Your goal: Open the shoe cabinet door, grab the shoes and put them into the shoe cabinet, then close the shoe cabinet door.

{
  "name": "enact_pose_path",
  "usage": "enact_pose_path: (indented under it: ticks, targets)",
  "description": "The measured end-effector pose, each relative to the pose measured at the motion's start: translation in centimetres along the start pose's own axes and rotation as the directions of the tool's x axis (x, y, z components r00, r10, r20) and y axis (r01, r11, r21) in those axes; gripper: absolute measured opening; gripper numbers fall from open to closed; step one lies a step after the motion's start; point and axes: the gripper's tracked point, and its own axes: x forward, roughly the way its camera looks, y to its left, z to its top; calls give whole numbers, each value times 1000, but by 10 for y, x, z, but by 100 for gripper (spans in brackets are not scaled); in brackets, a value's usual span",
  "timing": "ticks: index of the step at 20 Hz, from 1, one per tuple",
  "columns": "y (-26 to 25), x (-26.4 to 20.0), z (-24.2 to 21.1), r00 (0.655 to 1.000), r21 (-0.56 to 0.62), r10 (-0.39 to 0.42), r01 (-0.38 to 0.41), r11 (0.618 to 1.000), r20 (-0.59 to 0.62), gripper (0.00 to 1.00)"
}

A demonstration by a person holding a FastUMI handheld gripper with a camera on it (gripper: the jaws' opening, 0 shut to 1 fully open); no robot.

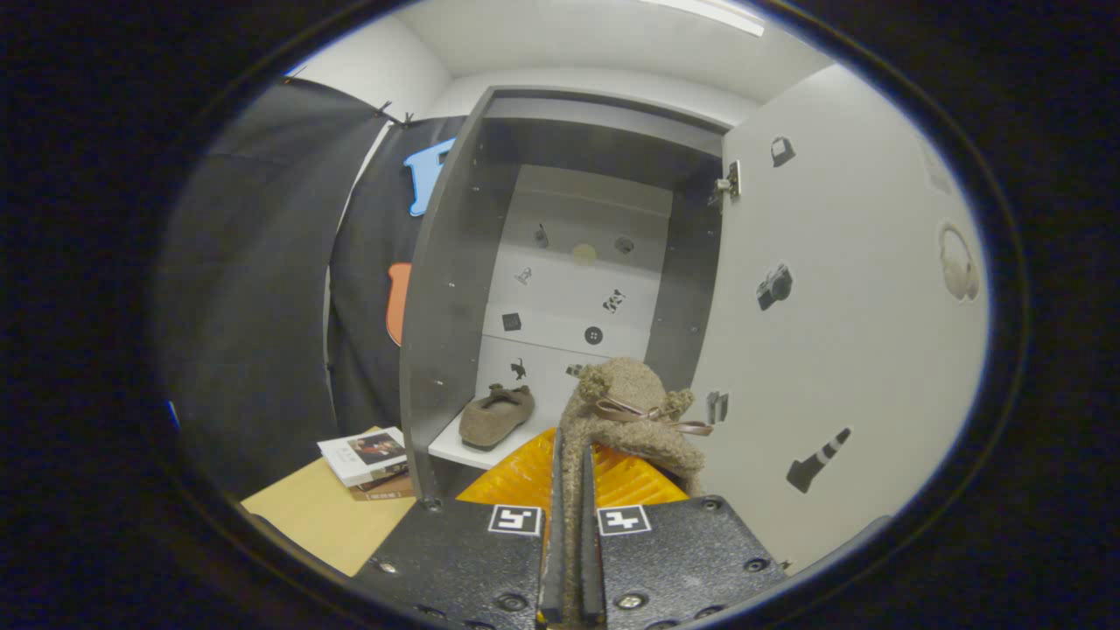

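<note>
My gripper (573, 455) is shut on a fuzzy brown shoe (634, 411) with a ribbon bow; both fingers press on its edge and the shoe hangs just ahead of them. Beyond it stands the shoe cabinet (446, 289) with its door (840, 332) swung open to the right. A second, matching brown shoe (496, 416) lies on the cabinet's white bottom shelf (455, 451), left of the held one. The held shoe is in front of the cabinet opening, close to the door's inner face.
Several books (367, 459) lie stacked on a tan surface (324, 516) left of the cabinet. The cabinet's dark left wall and the white door bound the opening. Small stickers dot the door and the cabinet's back panels.
</note>
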Motion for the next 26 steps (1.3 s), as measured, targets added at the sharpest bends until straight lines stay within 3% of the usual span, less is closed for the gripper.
enact_pose_path:
  ticks: [2, 9, 18, 23, 26]
  targets:
    - [0, 27, 6, 999, 45, 29, -28, 999, -19, 10]
    - [-18, 112, 24, 998, -11, -49, 49, 999, -43, 10]
    - [-27, 237, -26, 981, -142, -109, 86, 986, -163, 10]
    - [-26, 281, -56, 972, -138, -82, 52, 989, -219, 11]
    - [-36, 303, -76, 962, -168, -116, 76, 983, -248, 11]
